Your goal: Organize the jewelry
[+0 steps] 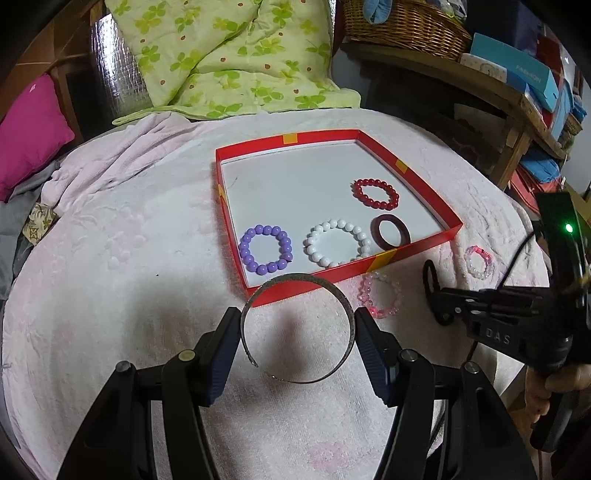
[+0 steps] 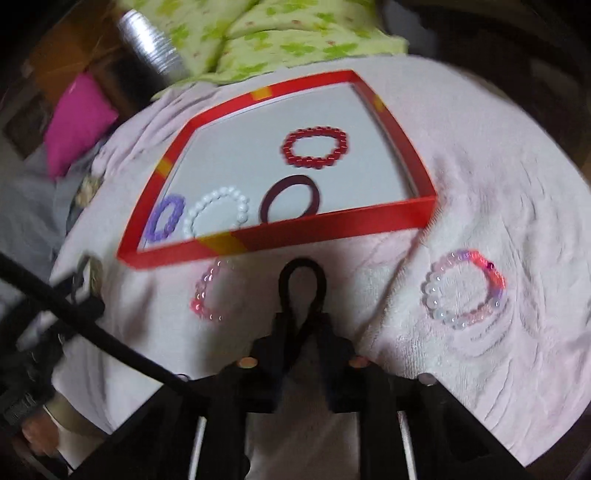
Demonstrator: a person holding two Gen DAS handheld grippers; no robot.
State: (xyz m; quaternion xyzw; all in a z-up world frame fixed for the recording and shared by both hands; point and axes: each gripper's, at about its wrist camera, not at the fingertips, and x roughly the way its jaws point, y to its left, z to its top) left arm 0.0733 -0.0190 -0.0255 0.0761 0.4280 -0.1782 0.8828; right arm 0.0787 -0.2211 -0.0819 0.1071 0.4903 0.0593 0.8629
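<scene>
A shallow red box lies on the pink towel. In it are a purple bead bracelet, a white bead bracelet, a dark maroon ring and a red bead bracelet. My left gripper is shut on a silver cuff bangle, held just before the box's near wall. My right gripper is shut on a black hair band. A pink bead bracelet and a pale pink-white bracelet lie on the towel outside the box.
A green floral quilt and a magenta cushion lie behind the towel. A wooden shelf with a wicker basket and boxes stands at back right. A cable crosses the right wrist view's left side.
</scene>
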